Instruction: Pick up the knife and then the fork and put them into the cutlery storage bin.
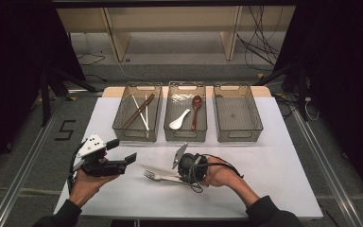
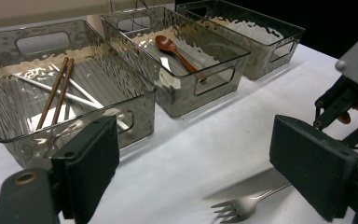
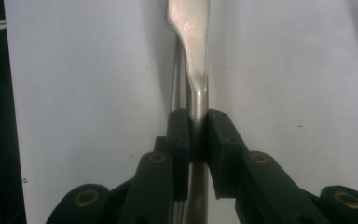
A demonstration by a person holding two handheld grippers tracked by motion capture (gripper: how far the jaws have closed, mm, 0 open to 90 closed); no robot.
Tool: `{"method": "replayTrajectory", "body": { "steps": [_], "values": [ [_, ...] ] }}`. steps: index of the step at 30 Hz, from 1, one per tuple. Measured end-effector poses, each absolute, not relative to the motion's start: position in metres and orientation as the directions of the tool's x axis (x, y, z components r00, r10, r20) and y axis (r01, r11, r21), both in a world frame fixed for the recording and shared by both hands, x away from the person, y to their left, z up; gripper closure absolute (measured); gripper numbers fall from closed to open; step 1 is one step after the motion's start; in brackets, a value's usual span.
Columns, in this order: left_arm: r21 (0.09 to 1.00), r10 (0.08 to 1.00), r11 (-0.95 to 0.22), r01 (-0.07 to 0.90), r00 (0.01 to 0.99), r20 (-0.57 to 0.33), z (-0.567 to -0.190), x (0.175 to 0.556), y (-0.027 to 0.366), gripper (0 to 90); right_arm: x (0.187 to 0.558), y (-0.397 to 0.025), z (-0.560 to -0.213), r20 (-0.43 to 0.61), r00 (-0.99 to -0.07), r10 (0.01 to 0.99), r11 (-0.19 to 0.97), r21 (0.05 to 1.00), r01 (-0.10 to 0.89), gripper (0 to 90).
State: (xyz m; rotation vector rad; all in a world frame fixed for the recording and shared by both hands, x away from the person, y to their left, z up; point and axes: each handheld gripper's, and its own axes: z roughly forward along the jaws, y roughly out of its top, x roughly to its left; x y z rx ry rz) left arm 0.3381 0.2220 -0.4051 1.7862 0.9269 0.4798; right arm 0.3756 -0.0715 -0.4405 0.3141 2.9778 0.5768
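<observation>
- Nearest the person, the right gripper [image 1: 182,166] lies low over the white table [image 1: 283,161] at about 6 o'clock of the table's centre; in the right gripper view its jaws are pressed together on a silver handle [image 3: 198,93], pinching it, and whether that handle belongs to the knife or the fork I cannot tell; a second thin metal shaft lies just beside it.
- A fork [image 1: 152,176] and a knife [image 1: 155,169] lie side by side on the table, pointing toward 9 o'clock from the right gripper; in the left gripper view the fork's tines [image 2: 230,209] sit just below the knife blade [image 2: 251,184].
- The left gripper [image 1: 123,158] is held above the table at about 8 o'clock, aimed toward 3 o'clock; its jaws stand spread wide with nothing between them.
- Farther off, at 12 o'clock, three clear grey bins stand in a row; the left bin [image 1: 137,111] holds brown chopsticks [image 2: 56,91] and white sticks [image 1: 140,112]; the middle bin [image 1: 185,111] holds a brown spoon [image 1: 196,109] and a white spoon [image 1: 179,119]; the right bin [image 1: 237,112] stands at 1 o'clock.
- Beyond the table, cables [image 1: 260,45] trail on the floor.
</observation>
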Motion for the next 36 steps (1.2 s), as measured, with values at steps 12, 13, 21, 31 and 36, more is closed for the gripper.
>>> {"method": "replayTrajectory", "body": {
  "steps": [12,13,21,31,36],
  "values": [
    [0.915,0.782,-0.176,0.363,0.616,-0.094,-0.405,0.338,0.223,15.4,0.398,-0.105,-0.414,-0.037,-0.929,0.368,0.815,0.494,0.303,80.7],
    [0.915,0.782,-0.175,0.363,0.616,-0.094,-0.405,0.338,0.223,15.4,0.4,-0.109,-0.411,-0.036,-0.922,0.385,0.803,0.506,0.315,80.7],
    [0.918,0.783,-0.17,0.359,0.615,-0.095,-0.405,0.338,0.224,15.4,0.412,-0.134,-0.394,-0.029,-0.878,0.478,0.734,0.562,0.381,80.7],
    [0.917,0.785,-0.17,0.361,0.612,-0.095,-0.405,0.338,0.223,15.4,0.427,-0.172,-0.375,-0.006,-0.798,0.603,0.618,0.636,0.463,80.7],
    [0.918,0.786,-0.168,0.359,0.611,-0.095,-0.405,0.338,0.223,15.4,0.433,-0.187,-0.37,0.007,-0.764,0.645,0.574,0.656,0.491,80.7]
  ]
}}
